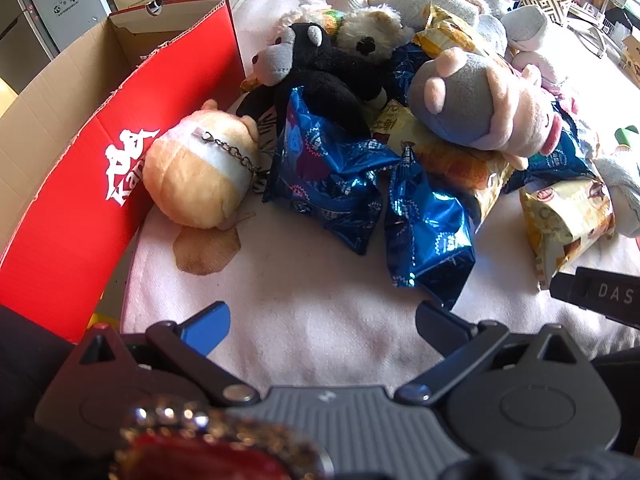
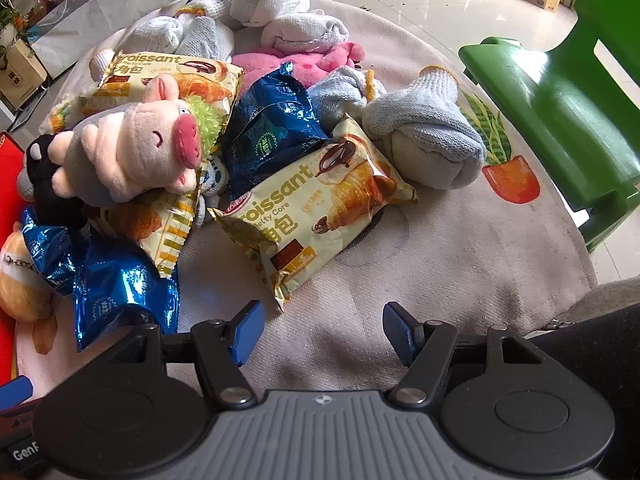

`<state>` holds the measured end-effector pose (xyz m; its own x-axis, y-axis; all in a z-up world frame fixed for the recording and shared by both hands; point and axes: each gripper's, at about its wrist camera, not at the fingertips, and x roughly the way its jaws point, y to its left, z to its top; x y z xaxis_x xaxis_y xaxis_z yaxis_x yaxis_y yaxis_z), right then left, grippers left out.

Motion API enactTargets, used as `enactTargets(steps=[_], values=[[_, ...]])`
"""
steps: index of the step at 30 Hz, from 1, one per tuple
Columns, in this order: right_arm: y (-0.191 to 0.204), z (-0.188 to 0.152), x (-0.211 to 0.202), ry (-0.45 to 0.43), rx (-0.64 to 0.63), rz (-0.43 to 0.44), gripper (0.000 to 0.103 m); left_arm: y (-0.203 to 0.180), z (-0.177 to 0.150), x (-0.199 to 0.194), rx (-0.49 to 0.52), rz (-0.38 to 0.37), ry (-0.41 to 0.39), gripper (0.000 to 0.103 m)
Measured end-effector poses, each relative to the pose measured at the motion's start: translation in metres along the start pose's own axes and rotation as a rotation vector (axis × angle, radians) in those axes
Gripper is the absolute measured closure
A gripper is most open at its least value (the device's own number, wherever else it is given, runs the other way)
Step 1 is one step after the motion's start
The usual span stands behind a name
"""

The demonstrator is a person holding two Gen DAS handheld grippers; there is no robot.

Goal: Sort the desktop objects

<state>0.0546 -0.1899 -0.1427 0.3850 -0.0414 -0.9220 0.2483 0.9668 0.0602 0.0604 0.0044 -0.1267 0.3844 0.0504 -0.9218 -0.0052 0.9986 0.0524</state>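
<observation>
Cloth (image 1: 320, 280) lies bare between both grippers and the heap, hemmed by a red carton (image 1: 80, 200) at left and a green chair (image 2: 560, 112) at right. Left gripper (image 1: 320, 320) and right gripper (image 2: 324, 332) gape, released. Nearest: croissant pack (image 2: 320, 208), blue packet (image 1: 428, 232), orange plush (image 1: 200, 172).

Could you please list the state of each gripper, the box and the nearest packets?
left gripper: open, holding nothing.
right gripper: open, holding nothing.
red cardboard box: open at the top.
croissant packet: sealed, lying flat on the cloth.
blue foil packet: sealed, crumpled.
</observation>
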Motion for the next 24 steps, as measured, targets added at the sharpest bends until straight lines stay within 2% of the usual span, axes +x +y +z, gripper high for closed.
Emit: enactTargets(steps=[13,24], values=[[0.0029,-0.0006,0.0023,0.016,-0.029,-0.025,0.037,0.0030,0.0009,-0.0008,-0.007,-0.007,-0.015,0.001],[0.0021,0.0016,0.0006,0.011,-0.027,-0.019,0.037,0.0031,0.0009,-0.0043,-0.028,-0.059,-0.054,0.001]])
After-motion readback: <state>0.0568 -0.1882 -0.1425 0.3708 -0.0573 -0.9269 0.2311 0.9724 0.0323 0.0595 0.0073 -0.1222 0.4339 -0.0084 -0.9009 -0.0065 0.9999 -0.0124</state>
